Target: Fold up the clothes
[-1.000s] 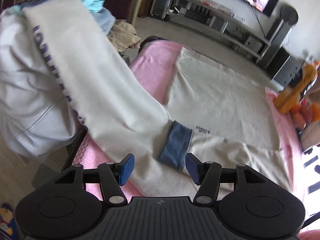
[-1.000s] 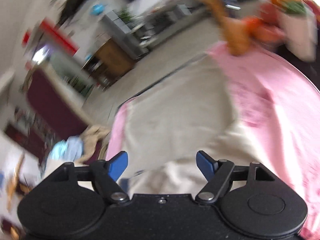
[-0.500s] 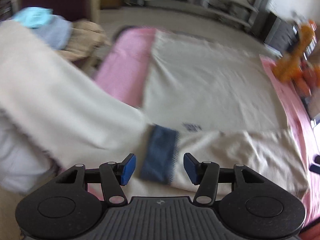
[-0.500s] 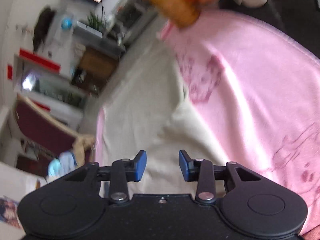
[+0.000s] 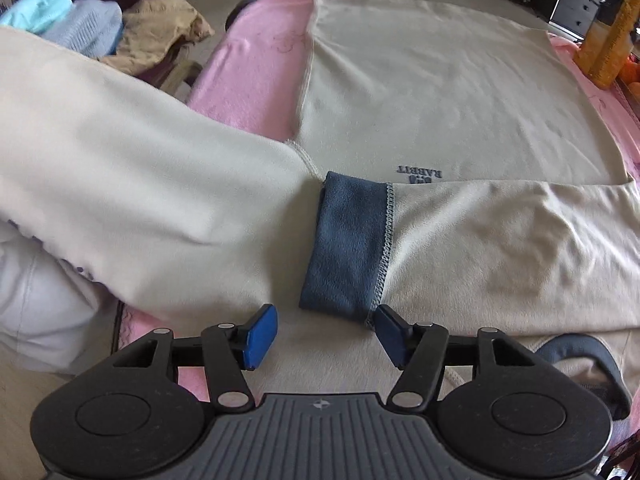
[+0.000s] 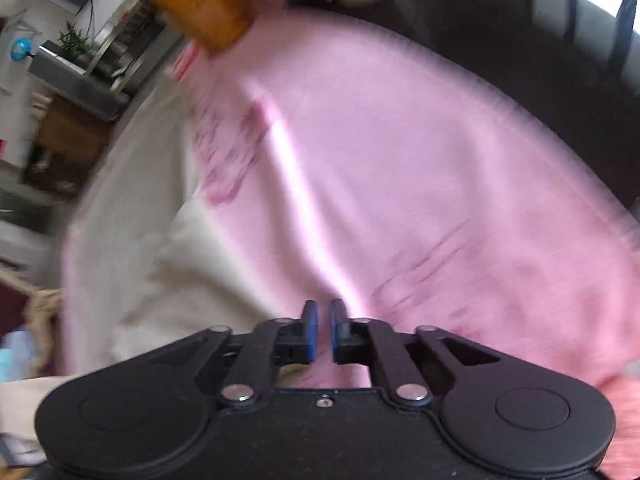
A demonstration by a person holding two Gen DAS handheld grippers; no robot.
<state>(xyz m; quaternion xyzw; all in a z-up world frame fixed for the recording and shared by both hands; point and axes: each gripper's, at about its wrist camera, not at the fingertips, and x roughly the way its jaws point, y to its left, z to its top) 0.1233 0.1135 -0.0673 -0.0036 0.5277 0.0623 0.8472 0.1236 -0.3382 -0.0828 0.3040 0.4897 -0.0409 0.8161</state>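
A cream sweatshirt [image 5: 440,92] lies spread on a pink blanket [image 5: 248,80]. One sleeve [image 5: 500,240] is folded across the body, and its blue cuff [image 5: 348,240] points toward me. The other sleeve [image 5: 140,184] runs off to the left over the bed edge. My left gripper [image 5: 324,332] hangs open just short of the cuff, with its right fingertip [image 5: 390,328] by the cuff's near corner. The right wrist view is blurred. There my right gripper [image 6: 323,328] is shut with nothing seen between its pads, above the pink blanket [image 6: 400,160] beside the cream cloth [image 6: 152,264].
A pile of light blue and tan clothes [image 5: 156,36] sits beyond the bed's left edge, with a white bundle [image 5: 40,304] lower left. An orange plush toy [image 5: 604,40] stands at the far right corner. The sweatshirt's dark neckline [image 5: 580,356] lies near right. Furniture lines the far wall.
My left gripper moved closer to the blue cuff and lower over the sweatshirt. My right gripper went from wide open to shut while swinging over the pink blanket.
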